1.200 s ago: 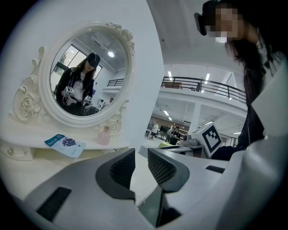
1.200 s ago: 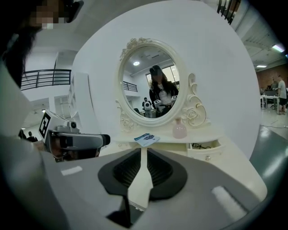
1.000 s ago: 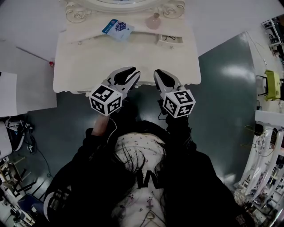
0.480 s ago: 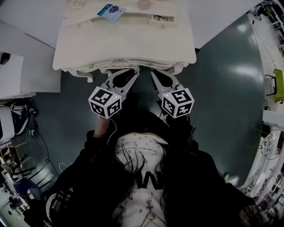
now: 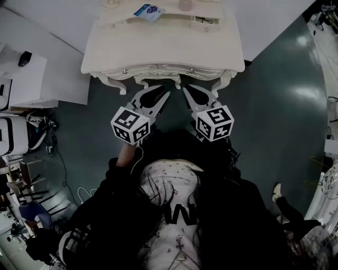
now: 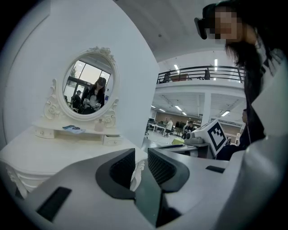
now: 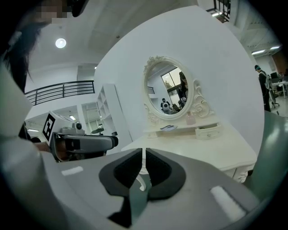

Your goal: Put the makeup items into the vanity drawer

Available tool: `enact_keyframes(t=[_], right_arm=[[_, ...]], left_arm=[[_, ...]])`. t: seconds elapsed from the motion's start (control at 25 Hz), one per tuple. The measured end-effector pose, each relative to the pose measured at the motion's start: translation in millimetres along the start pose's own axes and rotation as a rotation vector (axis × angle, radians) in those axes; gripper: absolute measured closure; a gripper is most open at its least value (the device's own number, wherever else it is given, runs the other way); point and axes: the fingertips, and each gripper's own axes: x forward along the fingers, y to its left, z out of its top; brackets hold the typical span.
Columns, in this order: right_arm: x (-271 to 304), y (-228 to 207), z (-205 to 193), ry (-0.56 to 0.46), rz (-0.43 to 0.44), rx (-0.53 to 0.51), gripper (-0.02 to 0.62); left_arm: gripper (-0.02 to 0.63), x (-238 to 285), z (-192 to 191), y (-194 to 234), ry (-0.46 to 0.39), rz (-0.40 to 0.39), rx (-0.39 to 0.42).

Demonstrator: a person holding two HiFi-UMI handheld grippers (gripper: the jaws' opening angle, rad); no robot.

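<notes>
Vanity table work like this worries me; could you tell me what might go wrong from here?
The pink bottle stands upright on the back shelf, so the right hand-held gripper could tip it when reaching in. The small drawer looks narrow and already holds something dark, so the blue packet may not fit flat.

Soft overhead indoor light: the white counter (image 5: 163, 50) sits evenly bright, and the floor (image 5: 309, 97) carries dull glare. Both gripper views bulge fisheye-like, black at the corners.
</notes>
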Motion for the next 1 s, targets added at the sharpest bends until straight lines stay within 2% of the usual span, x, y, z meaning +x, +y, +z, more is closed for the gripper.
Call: enact_keyframes(t=[0.36, 0.56, 1.0], right_arm=[[10, 43, -16, 0.027, -0.014, -0.028, 0.561], [15, 78, -24, 0.033, -0.028, -0.039, 0.574], [21, 125, -47, 0.066, -0.060, -0.044, 0.586]], left_arm=[[0.518, -49, -12, 1, 0.009, -0.030, 0.038], [0.518, -82, -20, 17, -0.003, -0.025, 0.010], [0.518, -123, -36, 22, 0.016, -0.079, -0.001]])
